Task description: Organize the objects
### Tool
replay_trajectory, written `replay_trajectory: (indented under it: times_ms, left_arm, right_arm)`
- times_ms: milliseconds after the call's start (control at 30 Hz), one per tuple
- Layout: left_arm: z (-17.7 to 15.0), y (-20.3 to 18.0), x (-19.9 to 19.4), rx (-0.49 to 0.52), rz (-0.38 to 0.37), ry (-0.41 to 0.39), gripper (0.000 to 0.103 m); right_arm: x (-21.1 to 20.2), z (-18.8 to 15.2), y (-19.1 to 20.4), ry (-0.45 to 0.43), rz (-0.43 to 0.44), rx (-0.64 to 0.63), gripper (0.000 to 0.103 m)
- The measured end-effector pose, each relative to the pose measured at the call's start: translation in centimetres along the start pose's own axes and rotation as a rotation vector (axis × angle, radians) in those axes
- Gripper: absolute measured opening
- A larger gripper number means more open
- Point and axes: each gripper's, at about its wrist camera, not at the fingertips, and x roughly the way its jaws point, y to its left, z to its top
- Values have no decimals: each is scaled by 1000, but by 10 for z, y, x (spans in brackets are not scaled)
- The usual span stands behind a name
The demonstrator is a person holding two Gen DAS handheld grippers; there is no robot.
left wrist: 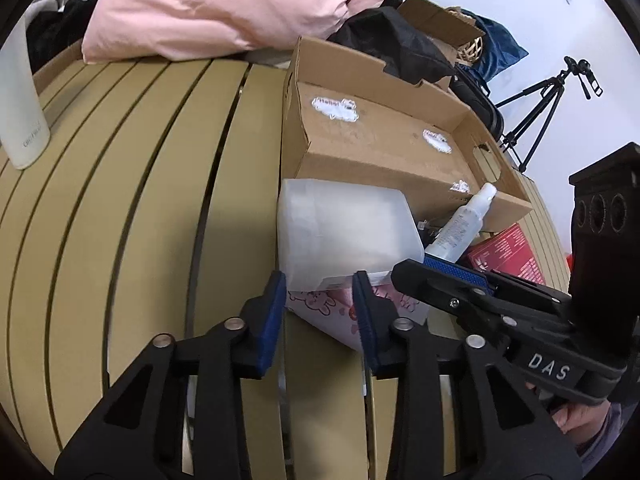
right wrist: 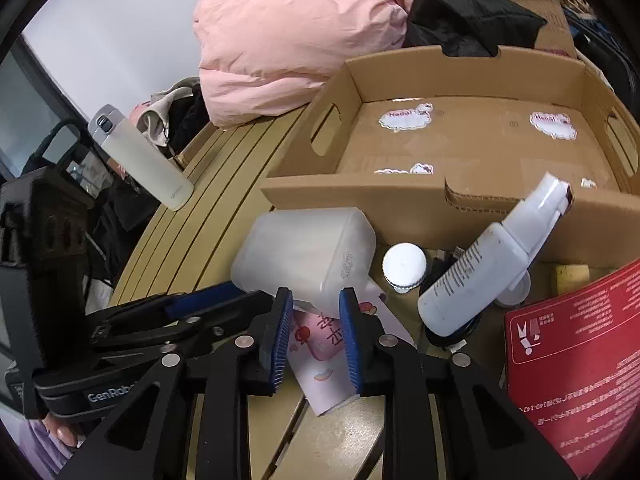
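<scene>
**Both grippers crowded one pink packet**

Both grippers stood open over the slatted bench, holding nothing. The left gripper and right gripper each straddled the pink packet, which lay partly under the frosted plastic container, in front of the cardboard tray. I feared a pull would tip the container, or nudge the leaning spray bottle over.
</scene>
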Motion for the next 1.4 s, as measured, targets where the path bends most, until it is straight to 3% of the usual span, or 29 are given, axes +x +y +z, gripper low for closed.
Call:
replay_trajectory:
  times_ms: [67, 233, 333, 400, 467, 633, 833, 933, 1000, 1167, 1300, 1400]
  left_arm:
    - [2, -1, -9, 0, -4, -18, 19]
    - [-3, -18, -22, 52, 20, 0, 19]
    - [-26, -28, -30, 114, -36, 42, 19]
    - [-42, -27, -35, 127, -78, 52, 24]
    - [-48, -26, -36, 139, -59, 37, 39]
    - [-32, -15, -31, 65, -29, 22, 43]
    - [-44, -10, -31, 77, -36, 74, 46]
    - [-57, -12, -39, 124, -49, 102, 50]
    - [-62, -16, -40, 159, -61, 113, 51]
    - [-59, -13, -28, 134, -94, 141, 50]
    - [-56, -7, -22, 98, -153, 155, 50]
    - [-54, -7, -22, 85, -166, 157, 43]
  right_arm:
    - [-4, 1, -1, -7, 2, 3, 25]
    - [-23, 3, 7, -31, -17, -23, 22]
    - [-37, -12, 12, -18, -34, -41, 22]
    - [-47, -30, 8, 2, -29, -31, 22]
    - [-59, -46, -2, -11, -3, 8, 22]
    - [-62, -51, -13, -27, -20, 54, 23]
    - [-36, -52, -3, 53, -54, 37, 26]
    - [-38, -62, -3, 89, 29, 57, 50]
    - [-46, -69, 0, 76, 42, 52, 95]
    - [-46, -78, 5, 85, -55, 66, 99]
    - [-53, -85, 6, 55, -49, 86, 99]
    - [-50, -86, 4, 54, 5, 108, 95]
